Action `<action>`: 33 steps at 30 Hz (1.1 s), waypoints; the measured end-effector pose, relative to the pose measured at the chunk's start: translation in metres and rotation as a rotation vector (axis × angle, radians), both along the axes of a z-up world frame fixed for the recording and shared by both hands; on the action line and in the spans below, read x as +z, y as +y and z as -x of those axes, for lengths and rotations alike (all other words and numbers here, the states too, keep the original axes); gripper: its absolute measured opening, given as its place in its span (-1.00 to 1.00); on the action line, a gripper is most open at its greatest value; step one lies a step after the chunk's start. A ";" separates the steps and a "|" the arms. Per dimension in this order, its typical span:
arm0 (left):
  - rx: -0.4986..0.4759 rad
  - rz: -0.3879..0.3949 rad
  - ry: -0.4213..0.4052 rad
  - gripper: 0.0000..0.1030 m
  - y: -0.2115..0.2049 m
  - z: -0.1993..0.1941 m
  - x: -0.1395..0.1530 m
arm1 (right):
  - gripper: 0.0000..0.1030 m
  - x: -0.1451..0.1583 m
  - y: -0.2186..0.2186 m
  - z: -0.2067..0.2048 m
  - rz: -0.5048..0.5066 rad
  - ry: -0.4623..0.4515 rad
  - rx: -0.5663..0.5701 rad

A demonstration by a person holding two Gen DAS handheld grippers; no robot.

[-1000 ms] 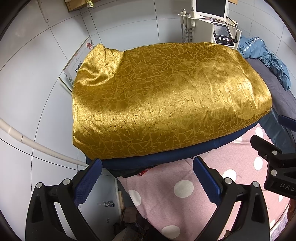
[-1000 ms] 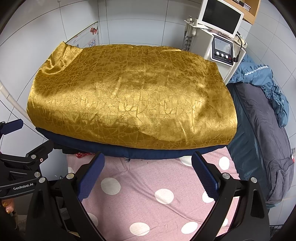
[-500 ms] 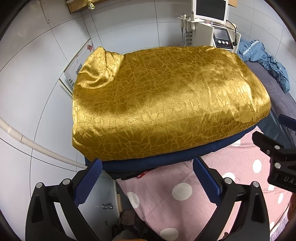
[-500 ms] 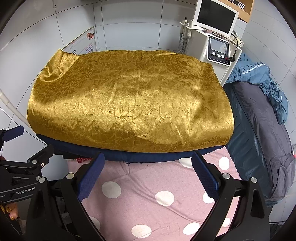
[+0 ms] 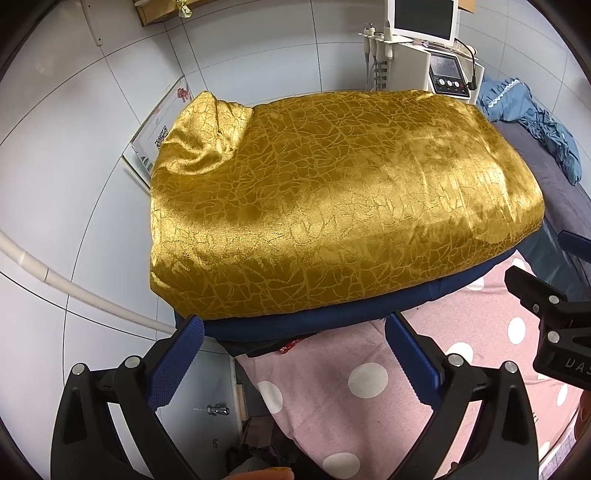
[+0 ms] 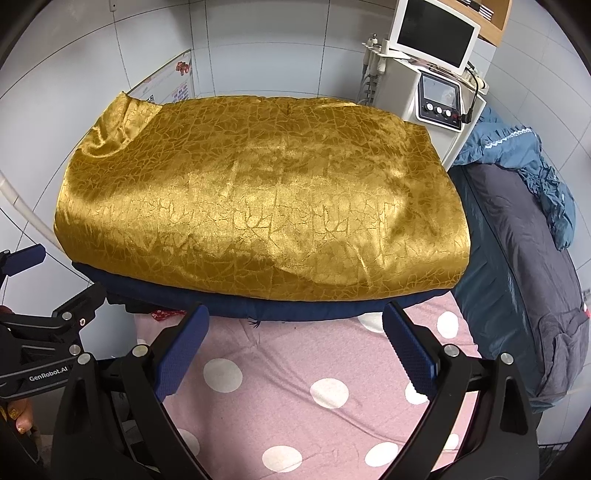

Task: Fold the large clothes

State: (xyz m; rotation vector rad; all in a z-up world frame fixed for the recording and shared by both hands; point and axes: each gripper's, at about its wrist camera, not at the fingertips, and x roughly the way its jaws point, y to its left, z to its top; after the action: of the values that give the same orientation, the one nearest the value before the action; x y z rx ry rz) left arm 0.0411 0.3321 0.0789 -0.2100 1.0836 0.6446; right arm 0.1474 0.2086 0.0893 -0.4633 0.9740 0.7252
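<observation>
Gold cloth point(image 5: 332, 199), just one, lies spread over one dark blue pad point(image 5: 332, 321) at the far end of my pink dotted sheet point(image 5: 362, 413). I hold my left gripper point(image 5: 291, 354) and right gripper point(image 6: 295, 350) wide open, both empty. Only my right view shows the whole grey quilt point(image 6: 524, 266).

A white machine point(image 6: 424, 92) with a monitor point(image 6: 436, 33) stands against the tiled wall point(image 6: 258, 44).
</observation>
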 end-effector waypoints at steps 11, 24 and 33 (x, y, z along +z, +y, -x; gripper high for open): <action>0.000 0.001 -0.001 0.88 0.001 0.001 0.000 | 0.82 -0.001 0.002 0.003 0.001 -0.001 0.005; -0.002 -0.004 0.005 0.87 0.000 0.002 0.000 | 0.82 -0.002 0.004 0.004 0.005 0.000 0.007; -0.002 -0.005 0.007 0.87 0.000 0.001 0.000 | 0.82 -0.002 0.005 0.003 0.007 0.001 0.007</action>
State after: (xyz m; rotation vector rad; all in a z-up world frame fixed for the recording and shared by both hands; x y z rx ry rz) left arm 0.0402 0.3320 0.0790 -0.2023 1.0886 0.6470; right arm 0.1446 0.2131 0.0871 -0.4730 0.9768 0.7287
